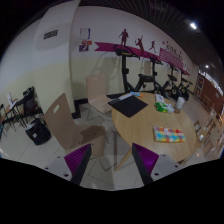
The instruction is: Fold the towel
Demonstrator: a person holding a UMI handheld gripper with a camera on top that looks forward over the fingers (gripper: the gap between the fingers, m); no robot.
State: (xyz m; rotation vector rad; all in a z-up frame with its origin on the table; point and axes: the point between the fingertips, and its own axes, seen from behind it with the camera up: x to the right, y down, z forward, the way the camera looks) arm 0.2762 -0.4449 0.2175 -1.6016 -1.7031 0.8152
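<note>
My gripper [112, 165] is open, with its purple-padded fingers [79, 158] wide apart and nothing pressed between them. A pale grey surface with crease-like lines [112, 160] fills the gap between them; I cannot tell whether it is a towel or the floor. Beyond the fingers stands a round wooden table [150, 122]. On it lie a dark flat item [127, 103] and a small flat piece with coloured patches [168, 134]. No towel is clearly visible.
Wooden chairs stand just ahead of the fingers [66, 118] and behind the table [97, 90]. Bottles and small items [165, 100] sit at the table's far side. A treadmill [143, 70] stands by the back wall. A black bag [38, 130] lies on the floor at left.
</note>
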